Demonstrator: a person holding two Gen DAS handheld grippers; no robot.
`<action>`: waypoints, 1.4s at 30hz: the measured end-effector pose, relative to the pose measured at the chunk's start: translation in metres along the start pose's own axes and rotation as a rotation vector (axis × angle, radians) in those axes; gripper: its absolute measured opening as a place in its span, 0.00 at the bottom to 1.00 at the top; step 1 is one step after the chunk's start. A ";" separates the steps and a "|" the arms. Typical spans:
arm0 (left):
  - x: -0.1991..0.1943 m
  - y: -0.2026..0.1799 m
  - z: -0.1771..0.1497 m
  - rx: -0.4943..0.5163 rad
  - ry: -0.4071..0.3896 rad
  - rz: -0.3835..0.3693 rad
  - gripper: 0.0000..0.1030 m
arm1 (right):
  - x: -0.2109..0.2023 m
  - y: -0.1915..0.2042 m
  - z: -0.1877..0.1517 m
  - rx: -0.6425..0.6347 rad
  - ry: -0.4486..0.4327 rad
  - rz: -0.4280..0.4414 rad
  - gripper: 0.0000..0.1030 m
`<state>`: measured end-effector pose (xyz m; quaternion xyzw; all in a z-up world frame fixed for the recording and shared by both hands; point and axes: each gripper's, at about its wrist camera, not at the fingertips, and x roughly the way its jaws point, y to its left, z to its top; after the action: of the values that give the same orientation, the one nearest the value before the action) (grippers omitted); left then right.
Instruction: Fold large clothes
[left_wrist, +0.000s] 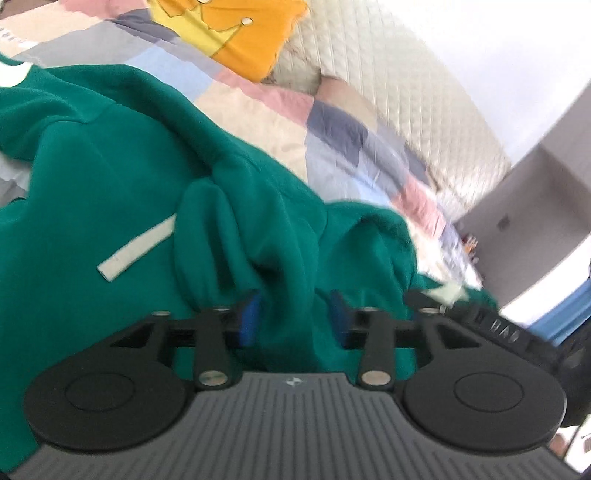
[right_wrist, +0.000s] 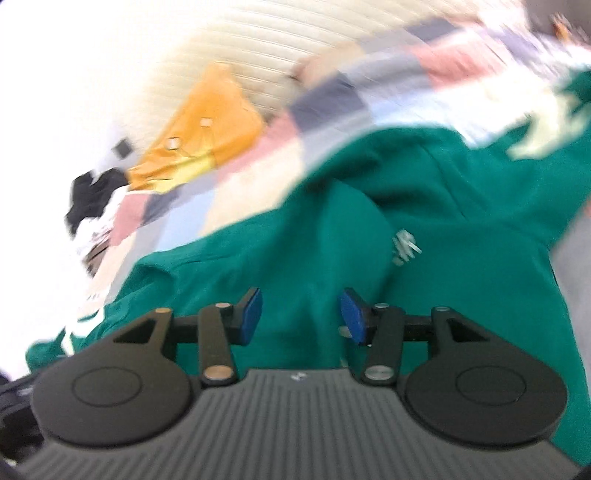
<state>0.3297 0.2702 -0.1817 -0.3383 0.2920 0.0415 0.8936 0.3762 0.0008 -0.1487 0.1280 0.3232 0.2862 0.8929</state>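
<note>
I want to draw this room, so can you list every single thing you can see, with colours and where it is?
Green sweatshirt: one, green with white marks, bunched on the bed right in front of both grippers.
Drawstring: one, off-white, lying on the sweatshirt.
Patchwork blanket: one, pink, blue, grey and cream squares, under the sweatshirt.
Orange cloth: one, orange and yellow, on the blanket near the headboard.
Headboard: one, cream, quilted, behind the bed.
Dark clothes: one blurry pile, black, far edge of the bed.
Left gripper: one, black with blue pads, jaws apart around a green fold.
Right gripper: same look, jaws apart around green fabric.
</note>
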 end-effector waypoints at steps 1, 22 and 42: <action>0.000 -0.001 -0.002 0.019 -0.003 0.021 0.25 | 0.002 0.004 -0.001 -0.029 0.007 0.002 0.49; 0.025 -0.006 -0.017 0.149 0.032 0.277 0.39 | 0.048 0.005 -0.042 -0.162 0.130 -0.036 0.44; -0.069 -0.075 -0.039 0.272 -0.111 0.187 0.53 | -0.085 0.018 -0.019 -0.197 -0.049 -0.063 0.45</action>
<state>0.2737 0.1968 -0.1230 -0.1829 0.2754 0.1031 0.9381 0.3028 -0.0342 -0.1124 0.0362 0.2755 0.2854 0.9172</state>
